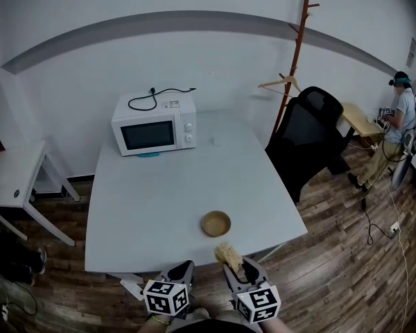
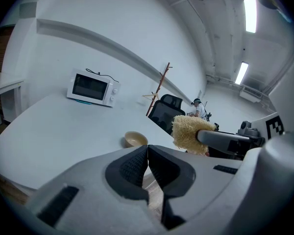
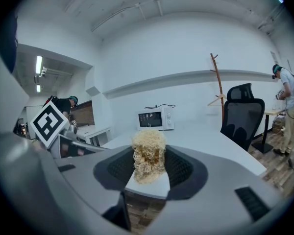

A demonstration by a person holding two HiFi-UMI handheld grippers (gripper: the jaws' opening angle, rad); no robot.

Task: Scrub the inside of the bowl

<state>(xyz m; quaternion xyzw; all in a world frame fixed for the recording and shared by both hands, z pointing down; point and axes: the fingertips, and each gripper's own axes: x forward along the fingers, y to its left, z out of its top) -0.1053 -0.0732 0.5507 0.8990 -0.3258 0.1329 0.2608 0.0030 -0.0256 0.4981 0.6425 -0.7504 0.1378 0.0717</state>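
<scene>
A small tan bowl [image 1: 215, 223] sits upright on the white table [image 1: 159, 193] near its front edge; it also shows in the left gripper view as the bowl [image 2: 135, 139]. My right gripper [image 1: 231, 259] is shut on a straw-coloured loofah scrubber [image 1: 228, 254], held just short of the table's front edge, below the bowl. The scrubber [image 3: 148, 154] stands upright between the pads. My left gripper [image 1: 186, 269] hovers beside it to the left, shut with nothing in it; its pads [image 2: 135, 168] meet. The scrubber [image 2: 190, 133] appears to its right.
A white microwave [image 1: 154, 125] with a black cord on top stands at the table's far left. A black office chair [image 1: 306, 137] and a wooden coat stand [image 1: 293, 64] are at the table's right. A person [image 1: 399, 127] stands far right by a desk. A small white table [image 1: 14, 175] stands left.
</scene>
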